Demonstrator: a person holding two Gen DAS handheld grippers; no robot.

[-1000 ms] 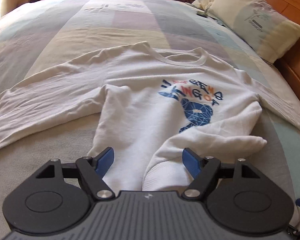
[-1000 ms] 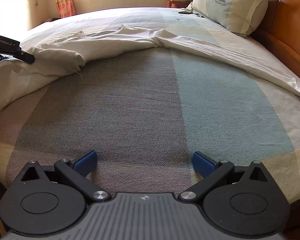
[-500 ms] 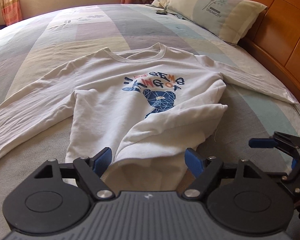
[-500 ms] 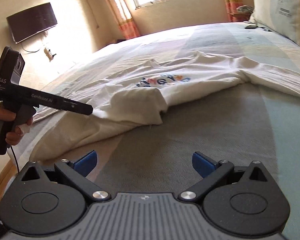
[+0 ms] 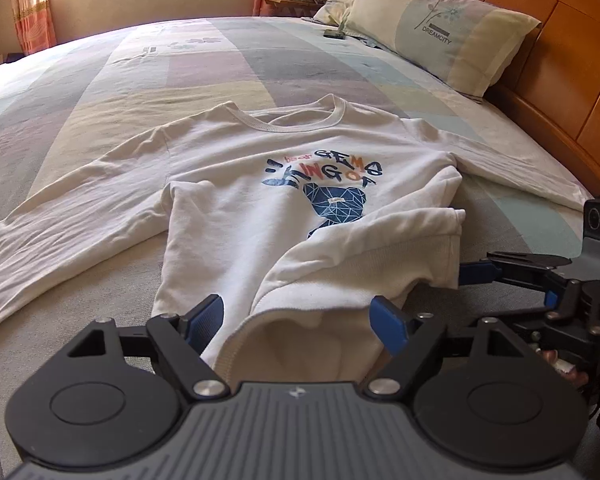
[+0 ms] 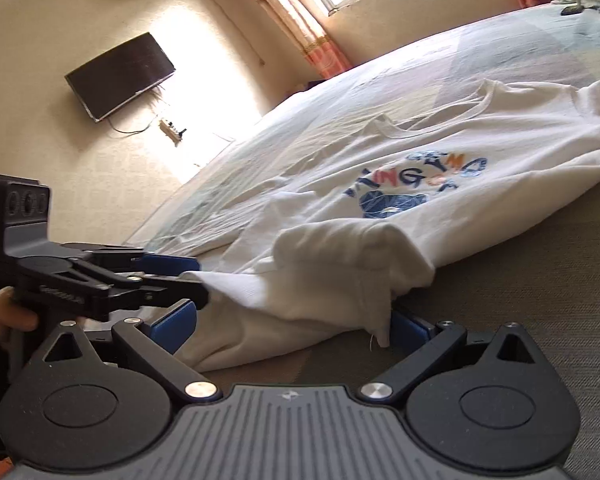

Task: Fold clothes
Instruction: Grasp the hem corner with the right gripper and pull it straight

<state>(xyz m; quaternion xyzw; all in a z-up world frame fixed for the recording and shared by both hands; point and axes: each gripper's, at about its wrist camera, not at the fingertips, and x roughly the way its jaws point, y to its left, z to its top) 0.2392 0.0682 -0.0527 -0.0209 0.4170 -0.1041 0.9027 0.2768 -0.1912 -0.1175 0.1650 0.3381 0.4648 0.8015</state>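
A white sweatshirt (image 5: 260, 200) with a blue print lies face up on the bed, sleeves spread to both sides. Its bottom hem (image 5: 360, 264) is bunched and folded up toward the print. My left gripper (image 5: 298, 316) stands open at the near edge, with the hem's opening lying between its blue pads. My right gripper (image 5: 508, 284) comes in from the right, beside the bunched corner. In the right wrist view the sweatshirt (image 6: 480, 216) fills the middle. The folded corner (image 6: 340, 264) hangs between the wide-apart pads of my right gripper (image 6: 292, 324), and my left gripper (image 6: 188, 278) sits just left of it.
The patchwork bedspread (image 5: 180, 72) stretches beyond the shirt. A pillow (image 5: 440, 36) leans on the wooden headboard (image 5: 572, 80) at the right, with a small dark object (image 5: 334, 33) near it. A dark screen (image 6: 120, 74) hangs on the wall. A hand (image 6: 8, 316) holds the left gripper.
The right gripper has swung left across the bare bedspread to the bunched hem corner. It has come into the left wrist view at the right. The left gripper shifted a little, jaws still apart.
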